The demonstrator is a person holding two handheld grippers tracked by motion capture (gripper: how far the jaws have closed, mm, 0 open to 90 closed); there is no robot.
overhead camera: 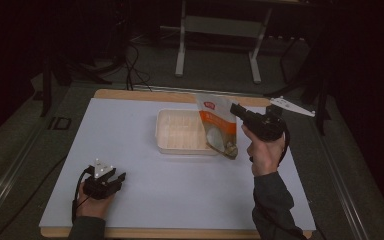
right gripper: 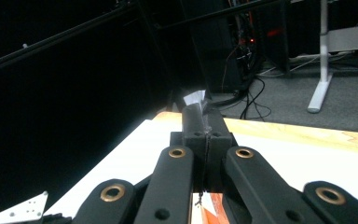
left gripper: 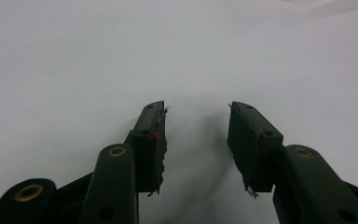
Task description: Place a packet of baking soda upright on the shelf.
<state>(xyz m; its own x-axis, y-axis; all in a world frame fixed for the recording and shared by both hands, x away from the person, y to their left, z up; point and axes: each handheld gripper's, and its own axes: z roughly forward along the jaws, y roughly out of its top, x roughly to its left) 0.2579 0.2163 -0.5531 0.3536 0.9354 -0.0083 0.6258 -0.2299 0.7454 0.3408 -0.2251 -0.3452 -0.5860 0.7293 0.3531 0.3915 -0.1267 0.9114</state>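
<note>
An orange and white pouch (overhead camera: 217,127) hangs tilted from its top edge, its lower end over the right end of a clear plastic container (overhead camera: 180,131). My right gripper (overhead camera: 234,109) is shut on the pouch's top corner, held up above the table. In the right gripper view the jaws (right gripper: 204,114) are pressed together, with a silvery strip of the pouch (right gripper: 196,98) sticking out past their tips. My left gripper (overhead camera: 117,179) rests low at the near left of the white mat (overhead camera: 180,200). In its own view it (left gripper: 196,112) stands open with nothing between the pads.
The container sits at the middle back of the mat, which covers a wooden tabletop (overhead camera: 145,94). Behind the table stand a white desk frame (overhead camera: 180,55) and loose cables (overhead camera: 135,65) on the dark floor.
</note>
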